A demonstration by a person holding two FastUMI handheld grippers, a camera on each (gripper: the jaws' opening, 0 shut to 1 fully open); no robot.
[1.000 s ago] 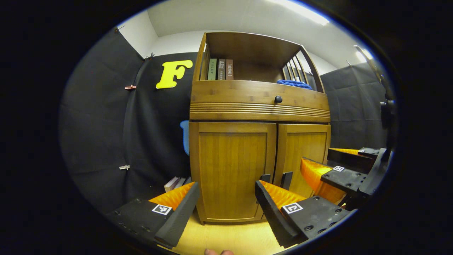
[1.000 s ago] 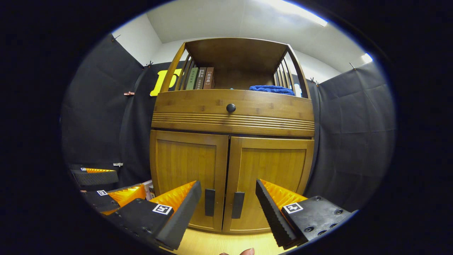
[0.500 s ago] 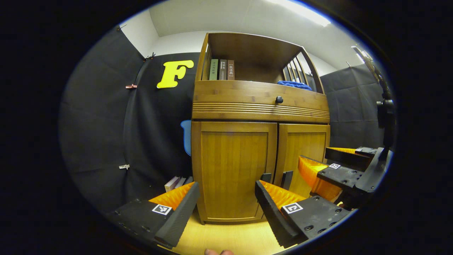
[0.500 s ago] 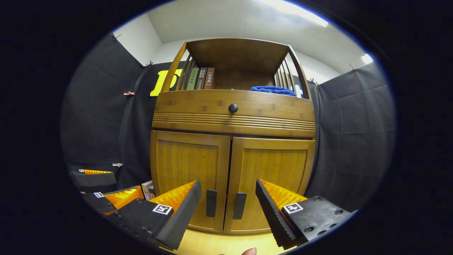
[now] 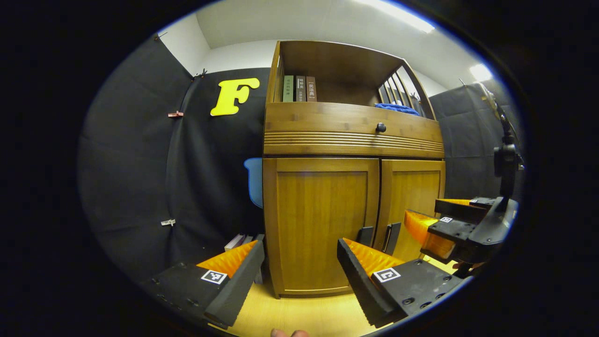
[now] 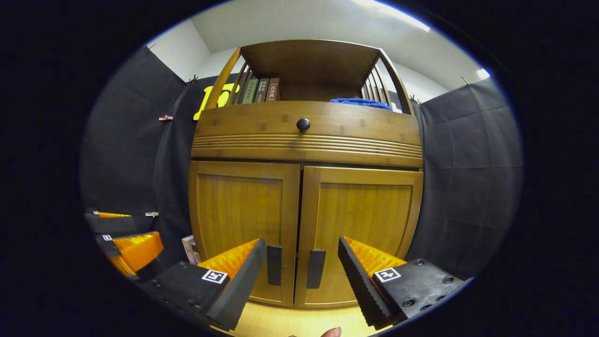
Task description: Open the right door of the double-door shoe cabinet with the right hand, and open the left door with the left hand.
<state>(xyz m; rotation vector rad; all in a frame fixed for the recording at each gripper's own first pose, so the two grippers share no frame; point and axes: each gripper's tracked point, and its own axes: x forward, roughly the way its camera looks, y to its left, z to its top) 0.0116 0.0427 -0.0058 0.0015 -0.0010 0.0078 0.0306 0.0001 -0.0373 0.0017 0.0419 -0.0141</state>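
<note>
Doors are closed; we risk that our spread right gripper [image 6: 302, 276] catches the left handle [image 6: 274, 265], not the right handle [image 6: 316, 268].

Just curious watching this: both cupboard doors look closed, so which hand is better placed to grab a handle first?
The right. The right gripper is open with both dark door handles between its fingers, the right door handle close ahead. The left gripper faces the left door panel, with the handles off to its side.
</note>
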